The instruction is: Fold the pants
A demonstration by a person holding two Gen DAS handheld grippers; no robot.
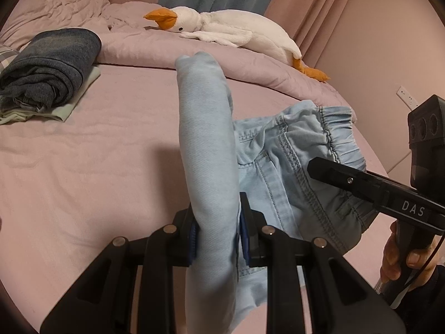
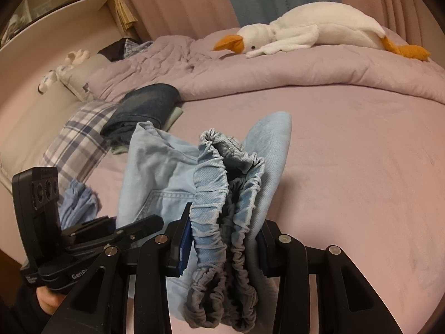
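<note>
Pants [image 1: 289, 161] = light-blue denim, soft & floppy, light, w/ a thick gathered elastic waistband [image 2: 219, 200] and stiffer stitched seams. No shape of its own: whatever isn't pinched will sag, so it prob. handles best taken at two spread points, i.e. waistband edge + a leg fold, w/ layers bunched so none slips out. Not fragile, not slippery; bulk at the waist needs a wider bite.

Left gripper [image 1: 217, 236]: jaws narrow, blue pads pressed on both sides of a rolled/folded leg section that stands up past the fingers. Firm hold, cloth fills the gap.

Right gripper [image 2: 225, 245]: jaws wider apart, clamped on the bunched waistband, several elastic layers stacked between the pads; rest of the garment drapes beyond it.

Where: pants hang between the two grippers over the pink bed [image 1: 83, 172], near side of the white goose plush [image 1: 233, 30], which lies on the rumpled quilt beyond. Folded dark clothes stack [image 1: 47, 75] sits left of the pants, well apart.
</note>
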